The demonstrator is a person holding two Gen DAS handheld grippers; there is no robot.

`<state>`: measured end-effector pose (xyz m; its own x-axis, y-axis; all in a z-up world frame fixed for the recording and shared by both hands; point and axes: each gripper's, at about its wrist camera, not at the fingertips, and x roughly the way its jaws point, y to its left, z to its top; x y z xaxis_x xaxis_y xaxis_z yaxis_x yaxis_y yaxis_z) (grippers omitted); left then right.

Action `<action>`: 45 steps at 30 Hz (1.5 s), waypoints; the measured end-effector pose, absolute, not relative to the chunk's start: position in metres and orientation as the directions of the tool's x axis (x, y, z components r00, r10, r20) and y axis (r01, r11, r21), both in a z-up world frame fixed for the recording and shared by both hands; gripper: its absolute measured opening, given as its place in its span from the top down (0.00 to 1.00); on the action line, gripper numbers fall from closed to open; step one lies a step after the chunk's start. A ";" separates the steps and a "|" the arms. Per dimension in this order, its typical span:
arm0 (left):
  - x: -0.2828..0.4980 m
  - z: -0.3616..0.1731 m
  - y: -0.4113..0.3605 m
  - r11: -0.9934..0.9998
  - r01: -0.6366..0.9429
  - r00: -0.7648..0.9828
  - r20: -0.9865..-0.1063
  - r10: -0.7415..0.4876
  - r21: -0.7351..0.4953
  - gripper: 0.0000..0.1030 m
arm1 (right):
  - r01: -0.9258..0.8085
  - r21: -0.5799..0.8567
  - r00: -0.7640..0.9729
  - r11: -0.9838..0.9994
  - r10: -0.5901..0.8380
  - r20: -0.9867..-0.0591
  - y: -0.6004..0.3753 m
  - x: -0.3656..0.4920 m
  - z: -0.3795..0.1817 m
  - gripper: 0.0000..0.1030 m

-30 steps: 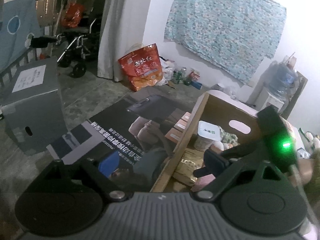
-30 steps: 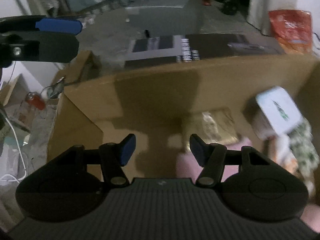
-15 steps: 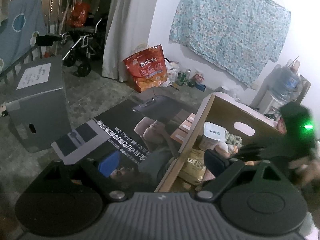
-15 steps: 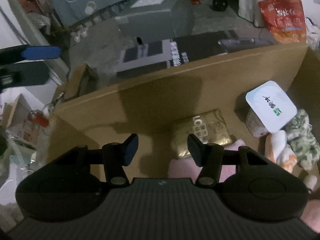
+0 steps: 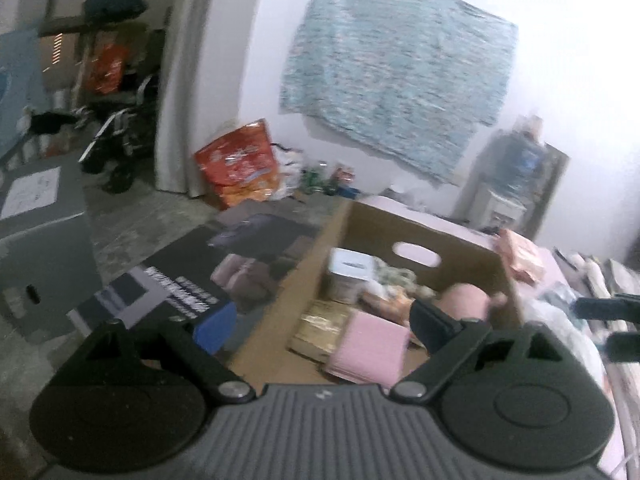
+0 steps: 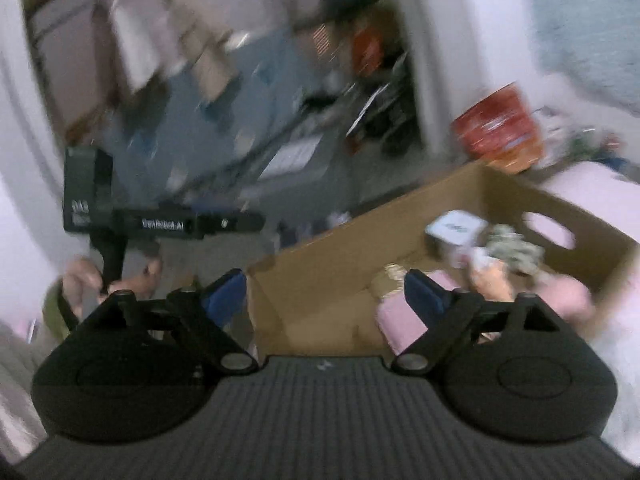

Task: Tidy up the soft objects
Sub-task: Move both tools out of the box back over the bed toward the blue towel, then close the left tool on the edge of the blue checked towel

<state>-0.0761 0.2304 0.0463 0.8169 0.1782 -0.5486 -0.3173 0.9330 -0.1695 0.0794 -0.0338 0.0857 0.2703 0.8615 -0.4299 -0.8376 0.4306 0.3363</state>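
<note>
at the bottom of both wrist views, the left gripper (image 5: 316, 330) and right gripper (image 6: 324, 300) are spreading their fingers with nothing between them, while a pink cloth (image 5: 370, 350) is lying inside the cardboard box (image 5: 460, 248) at centre right.

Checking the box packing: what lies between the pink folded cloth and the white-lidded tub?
In the left wrist view, a gold packet lies between the pink folded cloth and the white-lidded tub, inside the cardboard box.
</note>
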 end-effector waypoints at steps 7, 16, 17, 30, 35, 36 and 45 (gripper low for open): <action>-0.060 0.045 0.168 0.976 -0.155 0.832 -0.552 0.048 -0.150 0.00 | -0.582 0.402 0.622 0.706 0.706 -0.339 -0.165 0.003 0.055 0.08; -0.029 0.050 0.093 0.988 0.027 0.781 -0.614 -0.116 -0.152 0.00 | -0.301 0.463 0.812 0.834 0.479 -0.335 -0.258 -0.043 0.022 0.08; -0.026 0.053 0.084 0.989 0.041 0.778 -0.616 -0.121 -0.141 0.00 | -0.296 0.471 0.814 0.831 0.478 -0.331 -0.262 -0.044 0.019 0.08; 0.022 0.072 -0.029 0.953 0.284 0.740 -0.656 -0.146 0.109 0.00 | -0.193 0.577 0.833 0.793 0.443 -0.330 -0.304 -0.022 -0.014 0.08; 0.068 0.098 -0.061 0.929 0.307 0.742 -0.663 -0.099 0.205 0.00 | -0.156 0.601 0.849 0.784 0.417 -0.324 -0.318 -0.002 -0.014 0.08; 0.080 0.102 -0.067 0.925 0.313 0.741 -0.665 -0.098 0.213 0.00 | -0.151 0.604 0.854 0.782 0.411 -0.319 -0.321 0.003 -0.014 0.08; 0.208 0.074 -0.138 0.907 0.403 0.590 -0.793 -0.151 0.127 0.00 | -0.053 0.659 0.873 0.751 0.355 -0.334 -0.344 0.051 -0.031 0.08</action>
